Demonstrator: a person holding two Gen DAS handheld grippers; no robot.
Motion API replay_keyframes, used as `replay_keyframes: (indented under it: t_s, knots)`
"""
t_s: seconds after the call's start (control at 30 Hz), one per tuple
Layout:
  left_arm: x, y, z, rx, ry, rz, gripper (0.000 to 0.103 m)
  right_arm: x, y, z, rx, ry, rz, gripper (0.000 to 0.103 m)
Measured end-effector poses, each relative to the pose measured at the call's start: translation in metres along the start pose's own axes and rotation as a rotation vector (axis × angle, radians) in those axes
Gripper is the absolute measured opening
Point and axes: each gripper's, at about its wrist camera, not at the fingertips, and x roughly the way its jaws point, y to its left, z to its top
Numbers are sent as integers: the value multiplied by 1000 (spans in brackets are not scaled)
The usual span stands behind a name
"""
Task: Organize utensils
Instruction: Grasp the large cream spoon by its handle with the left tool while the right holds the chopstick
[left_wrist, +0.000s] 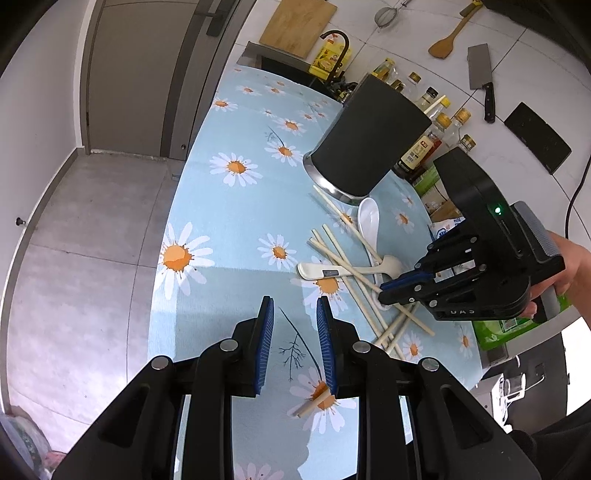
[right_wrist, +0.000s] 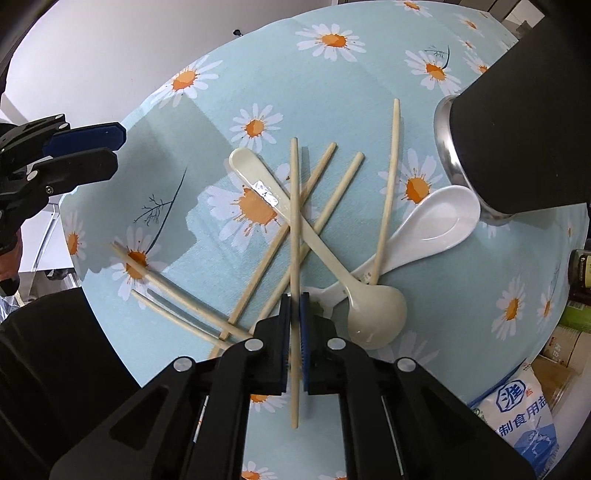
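Observation:
Several wooden chopsticks (right_wrist: 325, 206) lie crossed with a cream spoon (right_wrist: 373, 314) and a white spoon (right_wrist: 436, 221) on the daisy tablecloth (right_wrist: 332, 92). A black utensil holder (right_wrist: 517, 140) stands at the right, also seen in the left wrist view (left_wrist: 369, 136). My right gripper (right_wrist: 294, 299) is shut on one chopstick (right_wrist: 294, 221), its fingers low over the pile; it shows in the left wrist view (left_wrist: 384, 290). My left gripper (left_wrist: 294, 306) is open and empty over the cloth, left of the pile (left_wrist: 354, 269), and shows in the right wrist view (right_wrist: 110, 147).
Sauce bottles (left_wrist: 432, 122) stand behind the holder. A cleaver (left_wrist: 482, 79), wooden spatula (left_wrist: 448, 38), strainer (left_wrist: 386, 16) and cutting board (left_wrist: 297, 26) hang on the tiled wall. A salt bag (right_wrist: 524, 410) lies at the table's right edge. Grey floor lies left of the table.

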Motion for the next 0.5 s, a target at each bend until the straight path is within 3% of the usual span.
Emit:
replay_keyframes:
  t_s: [0.2, 0.5]
  knots:
    - [5, -7, 7, 67, 35, 7, 23, -11, -8, -3, 28, -32, 31, 6]
    - [23, -33, 27, 247, 111, 16, 23, -40, -28, -24, 141, -151, 78, 6]
